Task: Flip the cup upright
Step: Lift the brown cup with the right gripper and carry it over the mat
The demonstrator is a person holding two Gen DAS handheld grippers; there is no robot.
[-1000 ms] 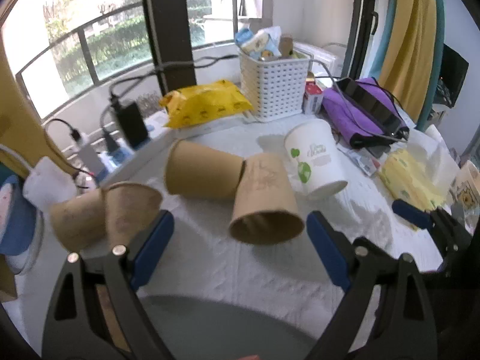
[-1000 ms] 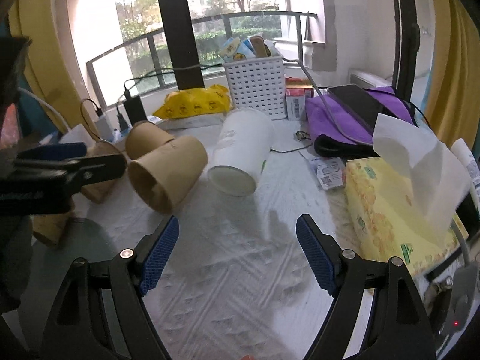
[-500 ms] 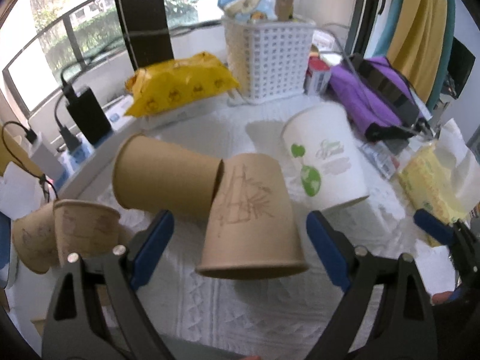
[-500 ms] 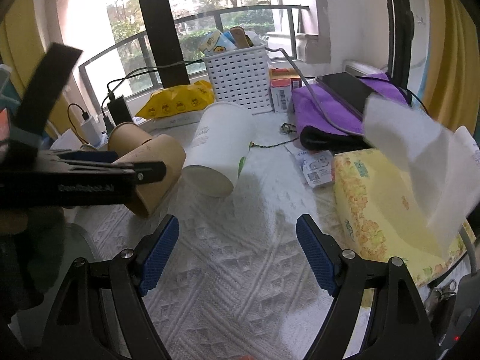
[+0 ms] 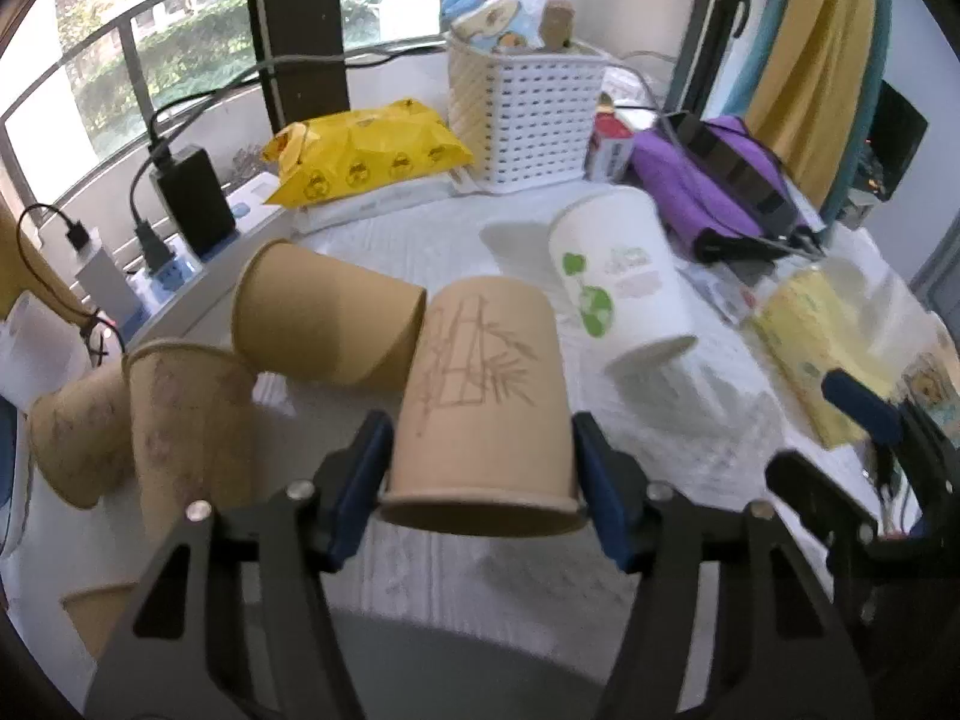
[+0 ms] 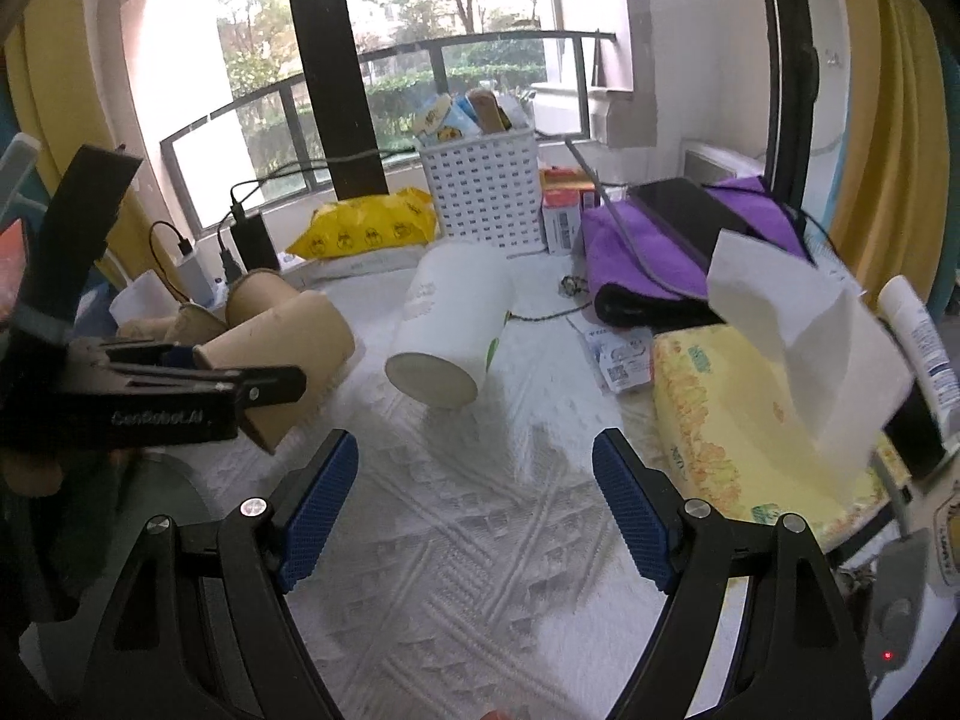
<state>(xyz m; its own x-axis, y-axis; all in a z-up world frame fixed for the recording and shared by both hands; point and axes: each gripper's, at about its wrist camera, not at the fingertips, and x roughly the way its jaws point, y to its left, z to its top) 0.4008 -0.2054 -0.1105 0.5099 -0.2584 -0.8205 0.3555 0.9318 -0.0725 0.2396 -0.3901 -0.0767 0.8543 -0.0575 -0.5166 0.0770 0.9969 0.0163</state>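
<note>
My left gripper (image 5: pixel 483 480) is shut on a brown paper cup with a bamboo drawing (image 5: pixel 483 402), its blue pads pressing both sides near the rim; the cup lies on its side, mouth toward me. The same cup (image 6: pixel 288 348) and the left gripper (image 6: pixel 273 387) show at the left of the right wrist view. A white paper cup with a green print (image 5: pixel 618 288) lies on its side to the right, also visible in the right wrist view (image 6: pixel 453 324). My right gripper (image 6: pixel 474 498) is open and empty above the white cloth, short of the white cup.
A plain brown cup (image 5: pixel 324 324) lies behind the held one; two more brown cups (image 5: pixel 180 408) sit at the left. A white basket (image 5: pixel 525 114), yellow packet (image 5: pixel 366 150), purple bag (image 5: pixel 714 186) and yellow tissue pack (image 6: pixel 756 414) ring the white cloth (image 6: pixel 480 570).
My left gripper moved forward and closed its pads on the bamboo cup's sides. The right gripper stayed open and drifted slightly.
</note>
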